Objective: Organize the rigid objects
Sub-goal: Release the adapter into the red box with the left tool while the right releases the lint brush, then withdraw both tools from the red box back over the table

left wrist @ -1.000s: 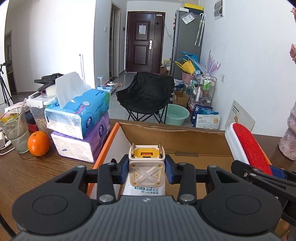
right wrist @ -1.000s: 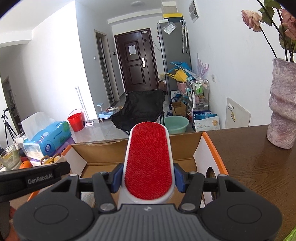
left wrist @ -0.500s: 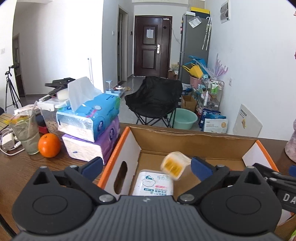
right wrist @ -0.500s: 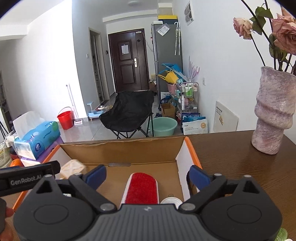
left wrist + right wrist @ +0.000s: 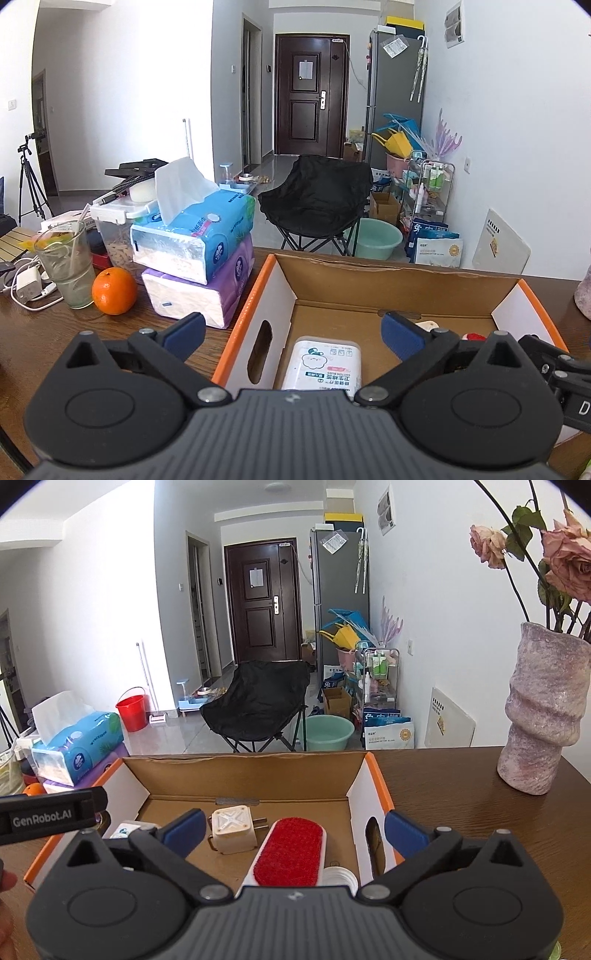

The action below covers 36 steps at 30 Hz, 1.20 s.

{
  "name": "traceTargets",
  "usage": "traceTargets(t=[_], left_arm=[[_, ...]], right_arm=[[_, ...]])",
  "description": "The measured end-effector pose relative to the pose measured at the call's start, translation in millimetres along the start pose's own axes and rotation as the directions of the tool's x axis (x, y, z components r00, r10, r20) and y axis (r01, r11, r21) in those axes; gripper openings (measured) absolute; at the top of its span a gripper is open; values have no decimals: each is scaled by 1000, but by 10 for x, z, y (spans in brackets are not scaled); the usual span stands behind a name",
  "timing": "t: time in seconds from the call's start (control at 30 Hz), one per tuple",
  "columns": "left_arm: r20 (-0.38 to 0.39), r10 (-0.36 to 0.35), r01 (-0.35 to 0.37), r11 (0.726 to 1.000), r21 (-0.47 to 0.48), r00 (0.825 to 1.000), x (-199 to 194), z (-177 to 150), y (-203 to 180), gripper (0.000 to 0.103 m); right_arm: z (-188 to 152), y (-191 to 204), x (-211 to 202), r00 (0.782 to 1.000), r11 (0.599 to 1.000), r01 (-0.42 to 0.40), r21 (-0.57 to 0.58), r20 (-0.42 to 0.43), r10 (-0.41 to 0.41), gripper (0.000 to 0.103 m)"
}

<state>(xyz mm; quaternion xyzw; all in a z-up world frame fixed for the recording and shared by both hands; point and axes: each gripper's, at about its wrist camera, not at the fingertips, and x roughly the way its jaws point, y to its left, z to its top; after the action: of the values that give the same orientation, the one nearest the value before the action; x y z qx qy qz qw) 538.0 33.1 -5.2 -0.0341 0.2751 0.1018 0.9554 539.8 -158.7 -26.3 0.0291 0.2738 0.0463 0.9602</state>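
Note:
An open cardboard box [image 5: 402, 291] [image 5: 243, 775] with orange edges stands on the wooden table. Inside lie a white cotton-bud pack [image 5: 323, 363], a cream plug adapter [image 5: 233, 829] on its side and a red-faced lint brush [image 5: 290, 851]. My left gripper [image 5: 291, 334] hangs wide open above the box's left half, nothing between its blue pads. My right gripper [image 5: 293, 827] is also wide open over the brush and adapter, touching neither. The left gripper's side shows at the left of the right wrist view.
Left of the box are two stacked tissue packs [image 5: 199, 258], an orange [image 5: 113, 290], a glass with a straw [image 5: 66, 269] and a charger with cable [image 5: 26, 286]. A pink vase [image 5: 543, 716] with roses stands right of the box. A white round lid [image 5: 338, 877] lies beside the brush.
Both grippers opened. The left one let go of the plug adapter and the right one let go of the lint brush; both things dropped into the box and now lie on its floor.

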Motion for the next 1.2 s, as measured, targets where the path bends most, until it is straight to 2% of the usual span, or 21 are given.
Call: traceTargets(t=[0.7,1.2], left_arm=[[43,-15,15,1000,8,999,-622,-208,176,103],[41,-30,29,999,17,999,-1098,-488,311,103]], right_arm=[[-235,-110,-717,996,1000,26,-3,86,-26,103],[-515,-168,-1197,995,998,61,-3,81,-60,103]])
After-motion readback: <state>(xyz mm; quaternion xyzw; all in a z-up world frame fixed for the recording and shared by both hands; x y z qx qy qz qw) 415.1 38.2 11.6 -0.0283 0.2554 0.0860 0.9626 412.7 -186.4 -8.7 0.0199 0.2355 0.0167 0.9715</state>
